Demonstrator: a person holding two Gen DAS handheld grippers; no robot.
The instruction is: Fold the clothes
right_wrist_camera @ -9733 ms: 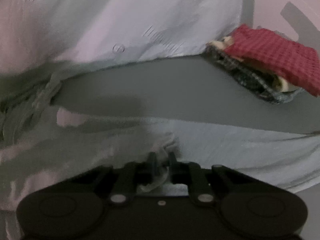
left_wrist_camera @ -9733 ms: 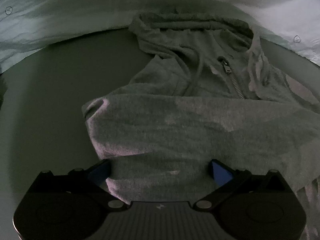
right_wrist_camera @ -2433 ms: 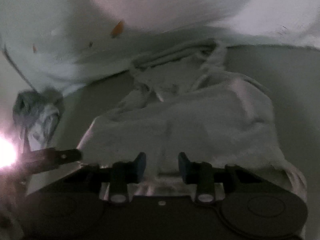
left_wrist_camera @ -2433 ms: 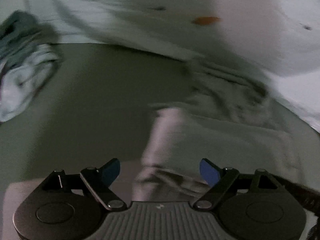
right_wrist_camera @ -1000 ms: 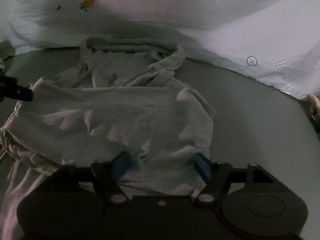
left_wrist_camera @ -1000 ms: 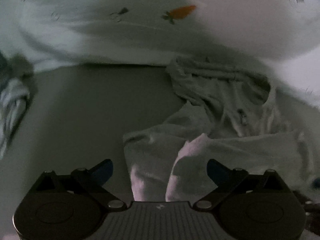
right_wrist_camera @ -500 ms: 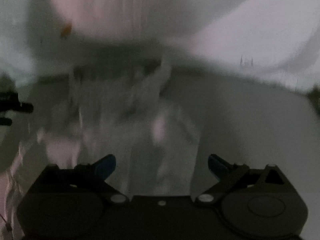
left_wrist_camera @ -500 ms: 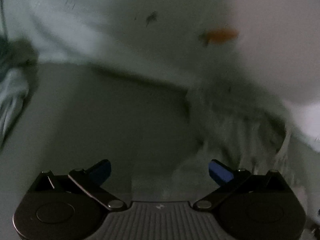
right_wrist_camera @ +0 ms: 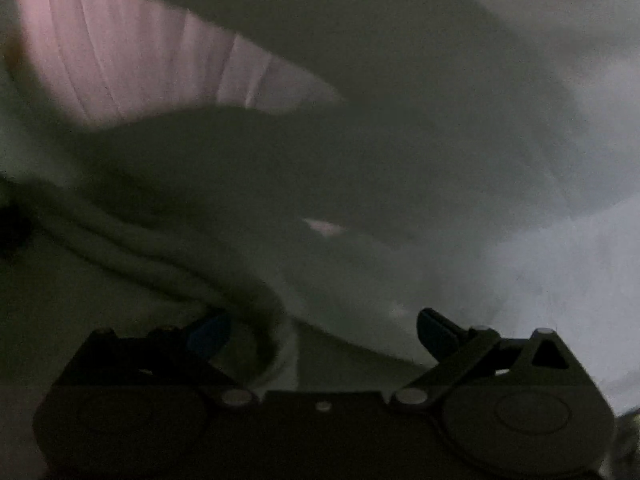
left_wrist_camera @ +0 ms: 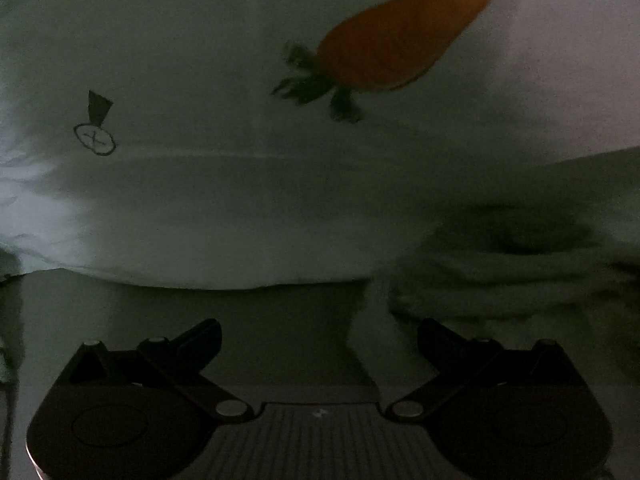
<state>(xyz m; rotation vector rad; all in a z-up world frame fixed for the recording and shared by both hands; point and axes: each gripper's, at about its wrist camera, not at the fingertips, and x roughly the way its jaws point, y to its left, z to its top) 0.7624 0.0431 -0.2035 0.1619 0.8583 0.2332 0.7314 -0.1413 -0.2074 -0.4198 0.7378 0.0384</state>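
Observation:
The grey hoodie shows only by its hood end. In the left wrist view the rumpled hood (left_wrist_camera: 504,280) lies to the right, just beyond my left gripper (left_wrist_camera: 318,334), which is open over bare grey sheet with nothing between its fingers. In the right wrist view the hood's thick rolled edge (right_wrist_camera: 160,256) runs from the left down into the gap of my right gripper (right_wrist_camera: 322,330). Its jaws stand wide open and the pads do not press on the cloth. The hoodie's body is out of view.
A white duvet (left_wrist_camera: 240,200) with a carrot print (left_wrist_camera: 392,48) and a small medal drawing (left_wrist_camera: 94,136) rises close ahead in the left wrist view. The same pale bedding (right_wrist_camera: 440,160) fills the right wrist view, dim and blurred. Grey sheet (left_wrist_camera: 280,308) shows below it.
Both grippers have moved forward from the hoodie's folded body to its hood end, close to the duvet. The right jaws have opened wider. The left jaws have stayed open.

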